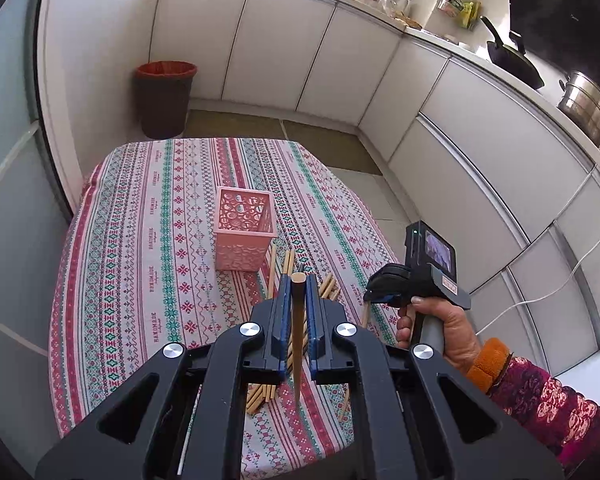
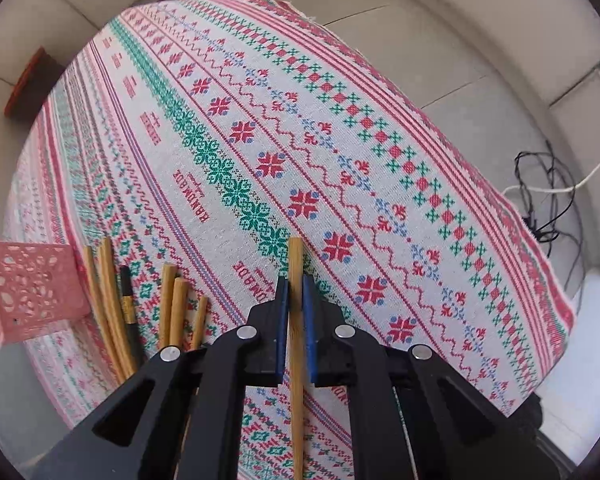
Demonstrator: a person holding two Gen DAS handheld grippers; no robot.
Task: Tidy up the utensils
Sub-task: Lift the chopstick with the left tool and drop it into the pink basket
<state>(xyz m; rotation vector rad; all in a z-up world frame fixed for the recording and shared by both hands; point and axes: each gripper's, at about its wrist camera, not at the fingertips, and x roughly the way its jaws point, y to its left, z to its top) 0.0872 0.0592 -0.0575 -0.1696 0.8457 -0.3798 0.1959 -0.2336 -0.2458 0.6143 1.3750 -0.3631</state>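
One chopstick [image 1: 299, 320] is held tight in the left gripper [image 1: 299, 280], pointing forward. The pink basket [image 1: 245, 234] is seen just ahead on the table [image 1: 140, 240]. Another chopstick [image 2: 296, 320] is held tight in the right gripper [image 2: 296, 284], farther from the basket.

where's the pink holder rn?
Left wrist view: pink holder stands upright mid-table on the patterned tablecloth, just beyond the loose chopsticks. Right wrist view: at the far left edge.

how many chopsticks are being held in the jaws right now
2: one chopstick clamped in the left gripper, one chopstick in the right gripper. The rest lie loose on the tablecloth by the pink basket.
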